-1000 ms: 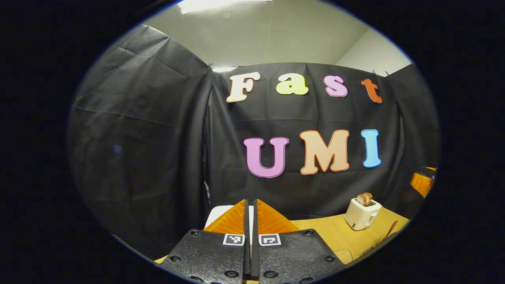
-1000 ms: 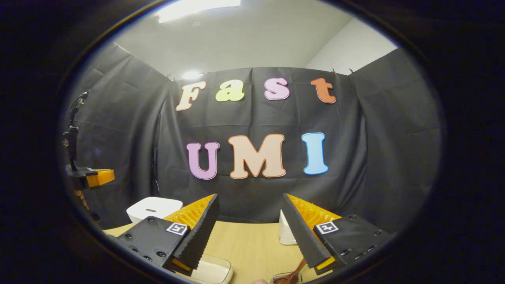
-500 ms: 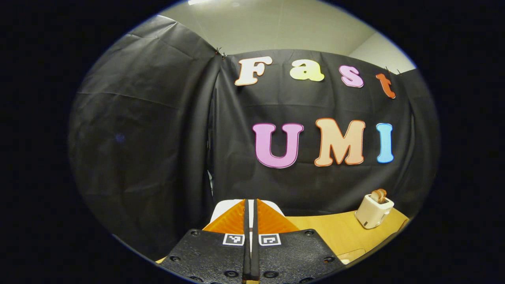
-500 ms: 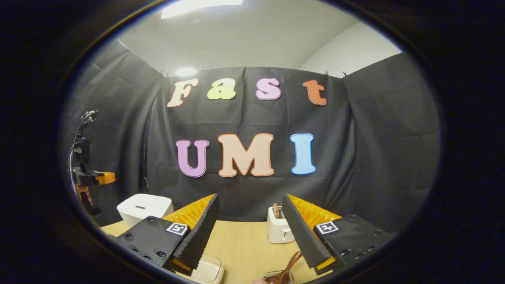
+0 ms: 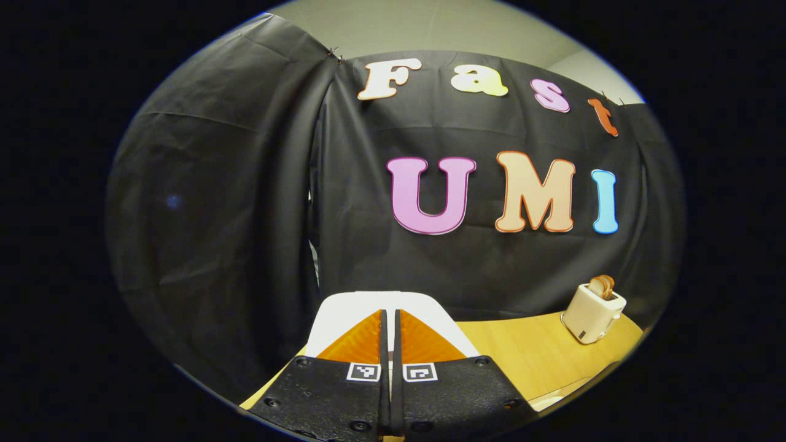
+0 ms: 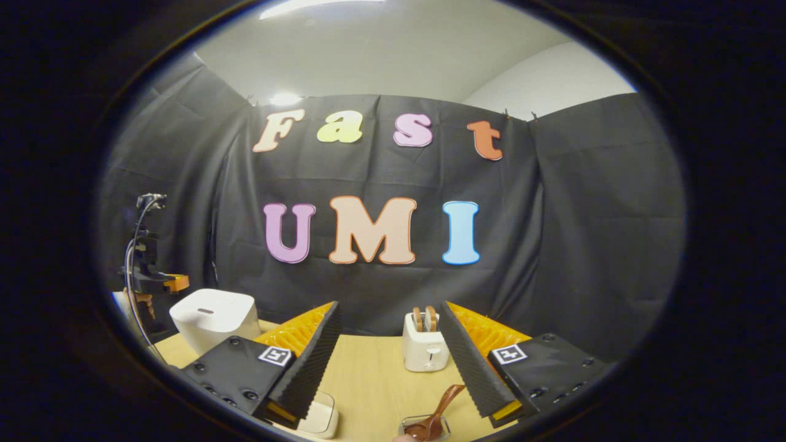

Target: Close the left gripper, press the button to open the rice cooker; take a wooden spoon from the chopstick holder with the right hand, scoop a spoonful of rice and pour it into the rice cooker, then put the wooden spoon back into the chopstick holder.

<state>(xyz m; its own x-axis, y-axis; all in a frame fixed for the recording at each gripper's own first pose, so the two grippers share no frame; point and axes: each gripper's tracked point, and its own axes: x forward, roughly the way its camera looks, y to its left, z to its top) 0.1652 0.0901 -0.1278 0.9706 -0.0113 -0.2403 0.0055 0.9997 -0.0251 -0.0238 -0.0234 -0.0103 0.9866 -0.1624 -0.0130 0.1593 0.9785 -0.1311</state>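
In the left gripper view the left gripper (image 5: 390, 316) has its two fingers pressed together, only a thin seam between them, and nothing is caught there. Its tips sit in front of the white rice cooker (image 5: 344, 310), whose lid is down; whether they touch the lid cannot be told, since the fingers cover the spot where a button might be. The gripper points level and forward, toward the far booth wall.

In the right gripper view the right gripper (image 6: 390, 322) is spread wide and holds nothing. It is raised above the wooden table (image 6: 374, 380) and points toward the far wall. Between its fingers, farther off, stands a white toaster (image 6: 422, 347) with two slices in its slots. Near the bottom edge, a wooden spoon (image 6: 437, 410) leans out of a small clear holder (image 6: 424, 426) that is cut off by the rim of the view and is probably the chopstick holder. A pale container (image 6: 319, 417) lies half hidden under the left finger.

At the far left of this view the rice cooker (image 6: 212, 316) stands shut on the table, and above it the left gripper (image 6: 175, 282) shows small, a hand (image 6: 144, 301) dimly visible behind it.
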